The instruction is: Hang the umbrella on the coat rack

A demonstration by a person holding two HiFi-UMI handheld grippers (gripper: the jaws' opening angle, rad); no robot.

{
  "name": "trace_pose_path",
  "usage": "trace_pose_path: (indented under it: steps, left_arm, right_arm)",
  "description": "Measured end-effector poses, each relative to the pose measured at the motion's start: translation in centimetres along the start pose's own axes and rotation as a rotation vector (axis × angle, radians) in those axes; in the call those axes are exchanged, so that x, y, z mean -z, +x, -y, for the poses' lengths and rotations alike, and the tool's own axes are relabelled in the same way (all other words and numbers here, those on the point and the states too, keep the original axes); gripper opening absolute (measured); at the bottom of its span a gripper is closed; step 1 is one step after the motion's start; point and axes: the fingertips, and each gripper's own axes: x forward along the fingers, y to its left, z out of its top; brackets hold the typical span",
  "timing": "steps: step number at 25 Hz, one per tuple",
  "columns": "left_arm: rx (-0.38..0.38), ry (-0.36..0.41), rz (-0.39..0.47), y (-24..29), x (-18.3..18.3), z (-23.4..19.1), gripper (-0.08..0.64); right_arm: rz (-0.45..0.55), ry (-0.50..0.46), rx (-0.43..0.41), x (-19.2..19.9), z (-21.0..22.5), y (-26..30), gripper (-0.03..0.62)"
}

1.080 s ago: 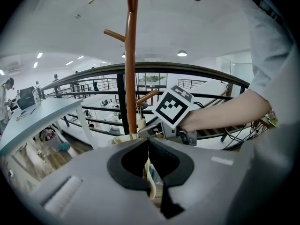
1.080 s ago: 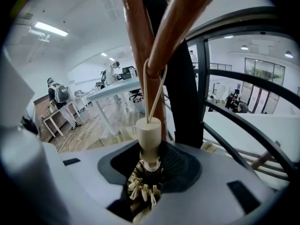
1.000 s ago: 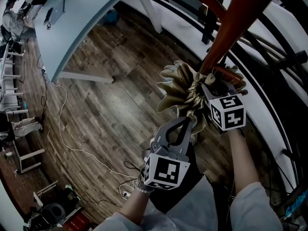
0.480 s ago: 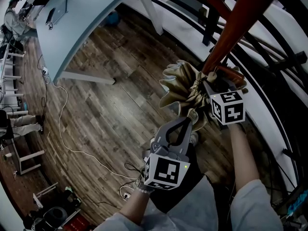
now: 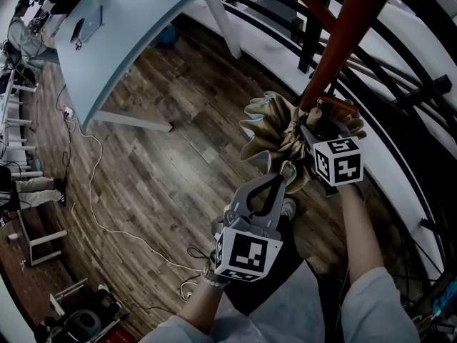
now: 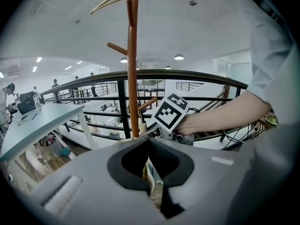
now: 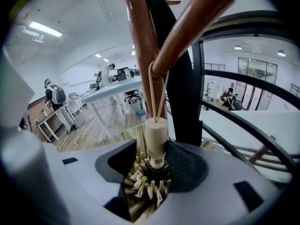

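Pinching a fold of the beige umbrella (image 5: 268,131) with the left gripper (image 5: 275,181), jaws fully together on the fabric. Spread wide at the right gripper (image 7: 152,150), having just been opening, with the umbrella's cream end cap (image 7: 155,132) standing between the jaws, unclamped. Hooked by the cord loop (image 7: 157,93) over a peg (image 7: 192,25) of the coat rack (image 5: 343,41), canopy bunched just beside the pole.

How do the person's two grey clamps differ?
The left gripper is shut; the right gripper has just been opening, jaws apart around the top of the beige folded umbrella. The left is back from the brown wooden coat rack; the right is by it. Both carry marker cubes.
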Motion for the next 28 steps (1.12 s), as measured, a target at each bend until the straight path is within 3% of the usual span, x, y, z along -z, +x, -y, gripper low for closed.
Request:
trace_pose_path:
  steps: [9, 11, 13, 19, 25, 28]
  left_arm:
    - [0.000, 0.004, 0.027, -1.6, -0.9, -0.5, 0.009]
    - [0.000, 0.003, 0.041, -1.9, -1.6, -0.6, 0.009]
    - [0.002, 0.006, 0.057, -2.4, -2.5, -0.7, 0.009]
    - [0.013, 0.042, 0.123, -3.9, -6.3, -0.4, 0.009]
    - [0.020, 0.054, 0.155, -6.1, -8.7, 0.7, 0.009]
    - [0.037, 0.069, 0.186, -7.4, -10.5, 1.2, 0.009]
  right_arm:
    - [0.072, 0.011, 0.056, -1.5, -1.2, -3.1, 0.173]
    - [0.115, 0.023, 0.088, -2.3, -1.2, -4.5, 0.105]
    - [0.154, 0.034, 0.108, -3.1, -1.4, -6.3, 0.076]
    - [0.228, -0.021, 0.095, -5.7, -3.8, -11.2, 0.053]
    - [0.313, 0.084, 0.075, -8.1, -5.9, -16.7, 0.024]
    - [0.341, 0.078, 0.084, -9.2, -6.9, -19.4, 0.021]
